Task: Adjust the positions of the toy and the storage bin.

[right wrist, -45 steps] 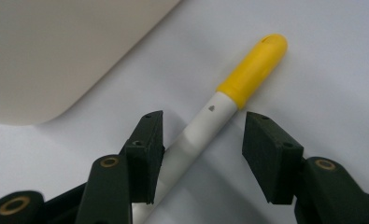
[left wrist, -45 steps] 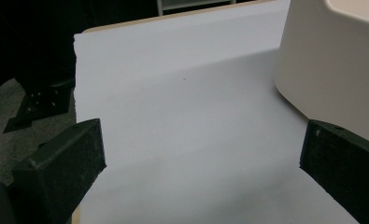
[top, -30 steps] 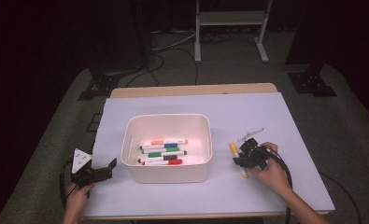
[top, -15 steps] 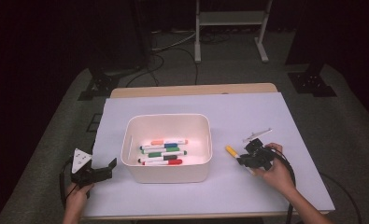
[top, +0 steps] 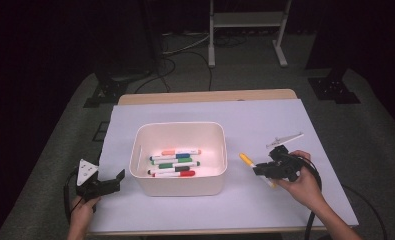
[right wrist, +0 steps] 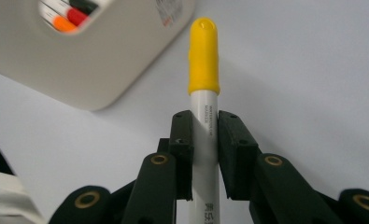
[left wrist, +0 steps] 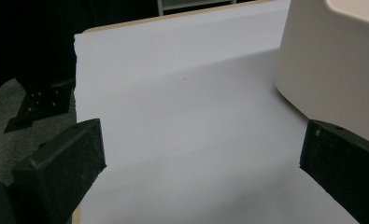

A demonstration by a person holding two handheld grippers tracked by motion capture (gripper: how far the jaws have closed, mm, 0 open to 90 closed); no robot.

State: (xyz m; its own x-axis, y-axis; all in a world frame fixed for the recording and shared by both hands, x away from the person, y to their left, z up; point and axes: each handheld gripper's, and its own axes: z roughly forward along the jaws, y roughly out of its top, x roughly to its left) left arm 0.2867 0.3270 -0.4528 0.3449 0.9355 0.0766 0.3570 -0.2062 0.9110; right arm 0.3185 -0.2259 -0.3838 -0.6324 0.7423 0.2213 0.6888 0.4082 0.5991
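Lifted since before, right gripper (right wrist: 204,140) fingers clamp yellow-capped marker (right wrist: 204,70), cap seemingly toward bin (top: 177,186).

We see bare white sheet (top: 265,120) all around the tub (top: 177,182). Only its walls block passage between our grippers.

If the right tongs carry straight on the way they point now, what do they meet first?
Probably the white rectangular plastic bin: the right tongs, shut on the yellow-capped white marker, aim just beside its near corner. Depth is unclear, so the cap might slip past onto the white table cover.
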